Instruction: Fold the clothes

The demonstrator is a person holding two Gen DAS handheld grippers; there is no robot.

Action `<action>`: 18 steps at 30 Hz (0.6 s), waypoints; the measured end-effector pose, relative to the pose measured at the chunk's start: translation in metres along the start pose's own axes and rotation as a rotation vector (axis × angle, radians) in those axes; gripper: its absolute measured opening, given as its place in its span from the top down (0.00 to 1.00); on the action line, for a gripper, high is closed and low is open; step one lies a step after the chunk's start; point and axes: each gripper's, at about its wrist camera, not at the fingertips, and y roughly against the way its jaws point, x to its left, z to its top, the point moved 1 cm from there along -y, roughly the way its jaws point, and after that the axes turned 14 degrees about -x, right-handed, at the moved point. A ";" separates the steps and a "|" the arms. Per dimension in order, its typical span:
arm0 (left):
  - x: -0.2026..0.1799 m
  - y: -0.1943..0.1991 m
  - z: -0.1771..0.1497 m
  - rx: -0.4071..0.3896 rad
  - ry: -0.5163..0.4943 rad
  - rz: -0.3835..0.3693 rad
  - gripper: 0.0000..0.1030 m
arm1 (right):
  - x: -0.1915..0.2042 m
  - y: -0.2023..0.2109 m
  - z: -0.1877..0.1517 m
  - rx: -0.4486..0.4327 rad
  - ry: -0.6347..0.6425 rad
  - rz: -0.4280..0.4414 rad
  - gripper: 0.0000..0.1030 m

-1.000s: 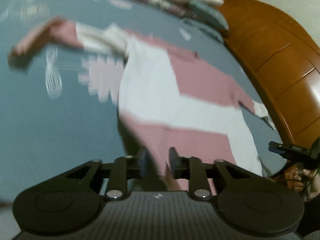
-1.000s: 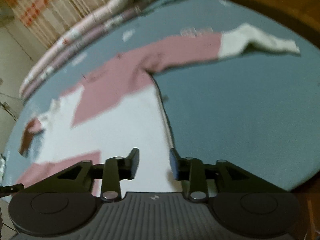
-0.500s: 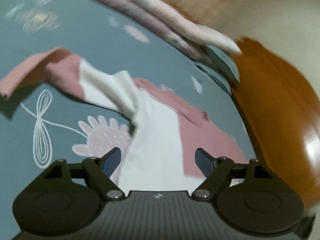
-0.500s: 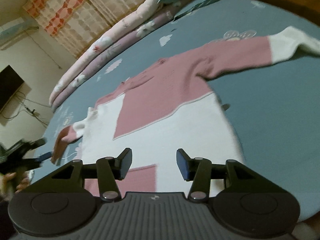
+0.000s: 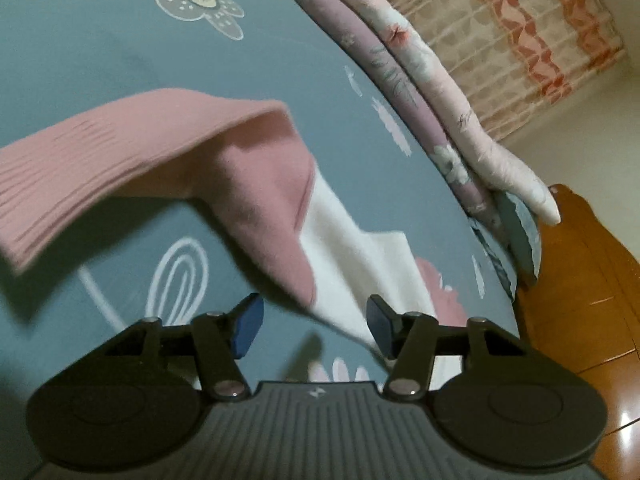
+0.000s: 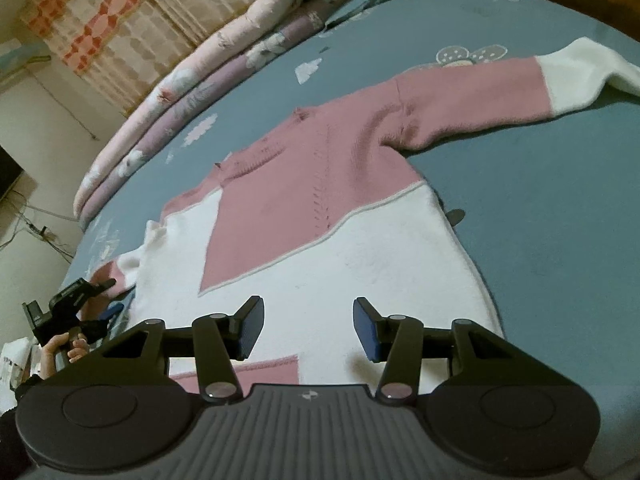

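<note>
**Both tools open over the sweater on the bed**

We hold our left tool (image 5: pixel 310 322) low over the bed (image 5: pixel 100 48), with its two fingers spread wide and nothing between them. Just in front of it lies one sleeve (image 5: pixel 168 160) of the sweater (image 6: pixel 328 216), pink at the ribbed cuff and white further in; the cuff end is lifted a little and throws a shadow on the blue sheet. We cannot tell if the right finger touches the white cloth beside it.

Our right tool (image 6: pixel 308 326) is also open and empty. It hangs above the white lower part of the sweater, which lies flat on the bed with the other sleeve stretched out to the right. At the far left of the right wrist view we see a hand (image 6: pixel 64 354) holding the left tool near the sleeve. Folded quilts (image 6: pixel 192 64) lie along the far edge of the bed, and a curtain (image 6: pixel 120 12) hangs behind them.
</note>
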 end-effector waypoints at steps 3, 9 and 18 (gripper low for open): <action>-0.004 -0.013 0.001 -0.023 -0.016 -0.018 0.46 | 0.004 -0.012 -0.001 0.015 0.000 -0.001 0.47; -0.014 -0.019 0.005 -0.069 -0.106 -0.007 0.69 | 0.019 -0.022 -0.002 0.029 0.045 0.012 0.47; -0.017 0.009 0.040 -0.189 -0.208 0.067 0.92 | 0.025 -0.017 0.001 0.022 0.092 -0.011 0.47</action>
